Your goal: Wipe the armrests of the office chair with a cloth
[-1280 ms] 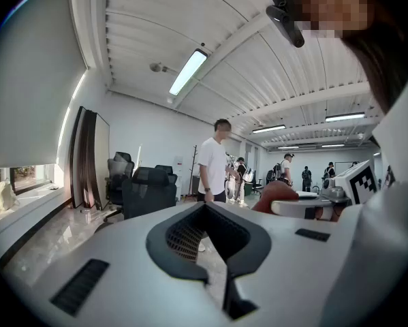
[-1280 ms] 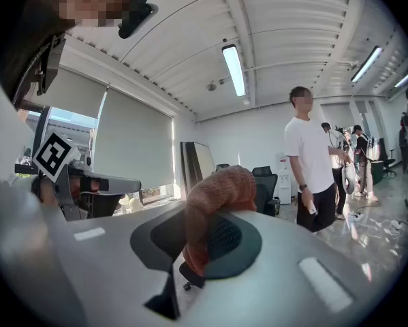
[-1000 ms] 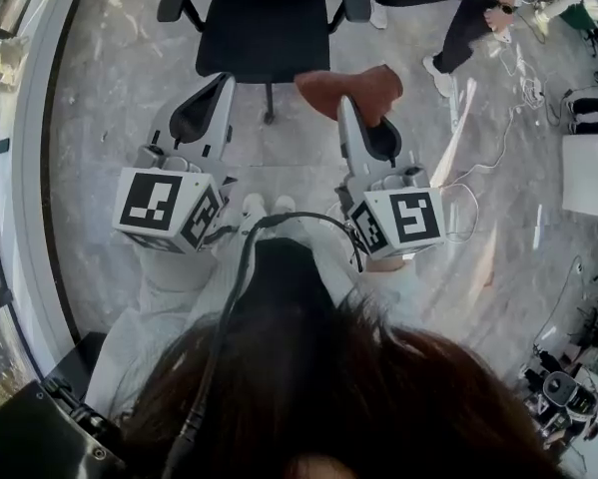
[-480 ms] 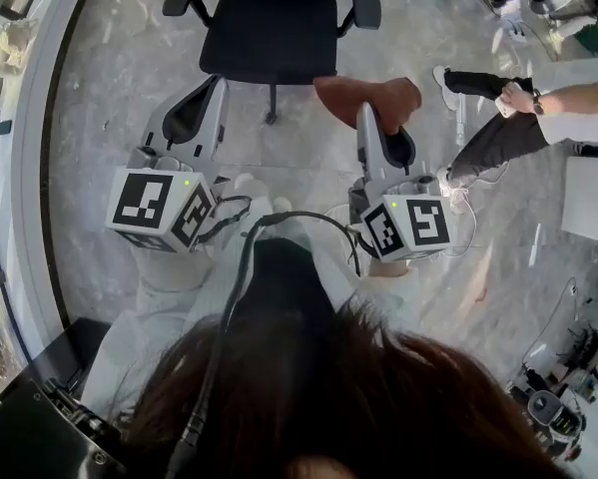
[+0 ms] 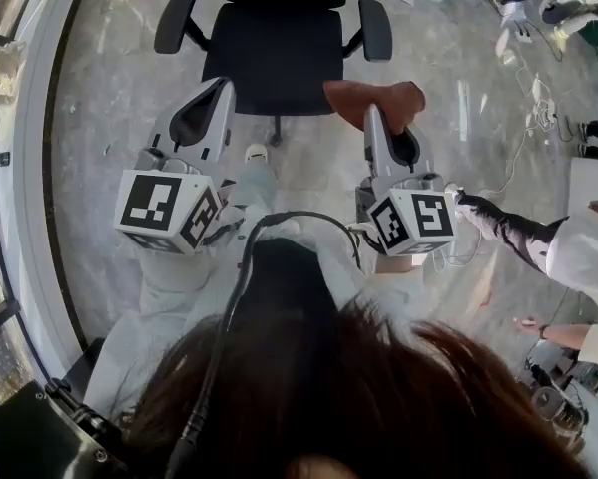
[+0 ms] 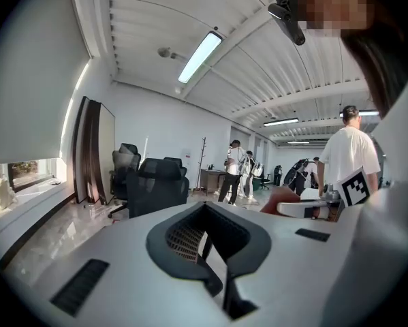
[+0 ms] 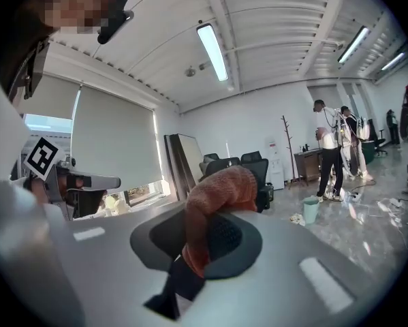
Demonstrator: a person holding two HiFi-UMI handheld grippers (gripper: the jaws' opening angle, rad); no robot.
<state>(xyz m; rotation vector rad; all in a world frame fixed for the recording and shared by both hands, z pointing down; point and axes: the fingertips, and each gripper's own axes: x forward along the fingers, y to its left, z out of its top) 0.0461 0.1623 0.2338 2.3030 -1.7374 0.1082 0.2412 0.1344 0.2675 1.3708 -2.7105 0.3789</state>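
Cloth up in the air, close to the chair but not on an armrest.

Squeezes a fuzzy brown cloth [image 5: 376, 99] tight in the jaws of the right gripper [image 5: 372, 114], with the soft end flopping over the tip. In the right gripper view, shows the cloth [image 7: 217, 203] hanging down into the dark hollow of that gripper [image 7: 187, 268]. Holds it in front of the black office chair [image 5: 274, 53], near the right armrest [image 5: 375, 28] and not touching it. Points the left gripper [image 5: 222, 88] at the chair too, near the seat's front corner, jaws pressed together with nothing between them [image 6: 217, 268]. Leaves the left armrest [image 5: 174, 18] bare, well away from the cloth. Stands on a shiny grey floor [image 5: 109, 118].
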